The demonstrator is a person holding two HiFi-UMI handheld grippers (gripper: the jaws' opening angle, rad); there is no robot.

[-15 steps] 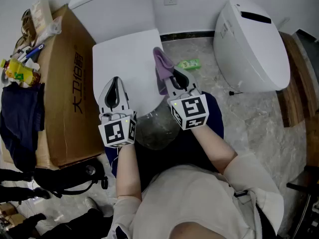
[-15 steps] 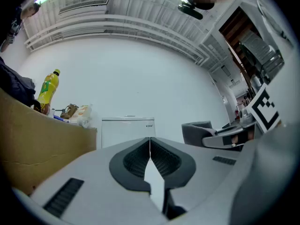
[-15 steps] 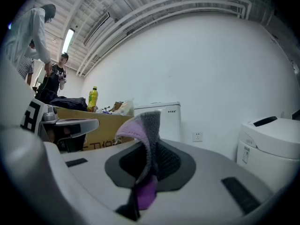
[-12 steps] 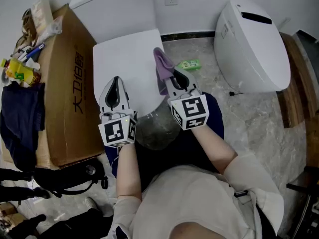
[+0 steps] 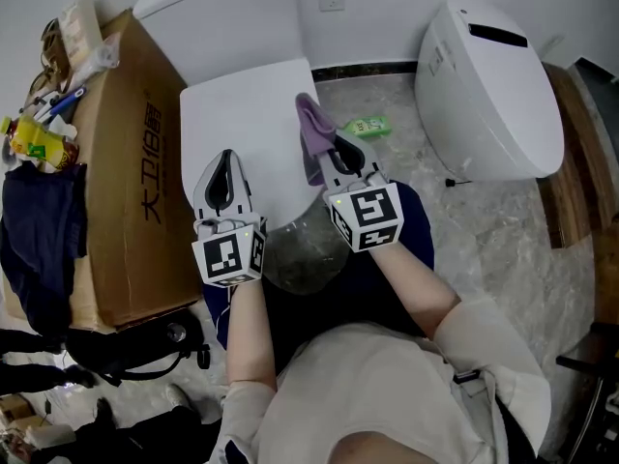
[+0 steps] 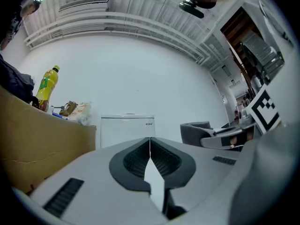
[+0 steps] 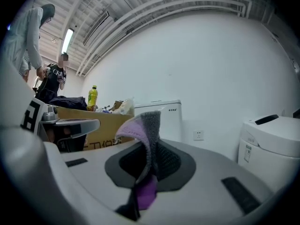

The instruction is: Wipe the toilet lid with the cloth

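A large cardboard box (image 5: 126, 177) is seen just left of the toilet, and a second white toilet (image 5: 484, 90) stands on the marble floor (image 5: 484, 249) at the right. The white toilet lid (image 5: 242, 124) is shut flat before the cistern (image 5: 227, 13). The left gripper (image 5: 225, 158) is held over the lid's near part, its jaws pressed together on nothing. The right gripper (image 5: 334, 148) is held at the lid's right edge, clamped on the purple cloth (image 5: 311, 124), which sticks up beyond the jaws; contact with the lid cannot be told. A small green packet (image 5: 366, 124) lies on the floor nearby.
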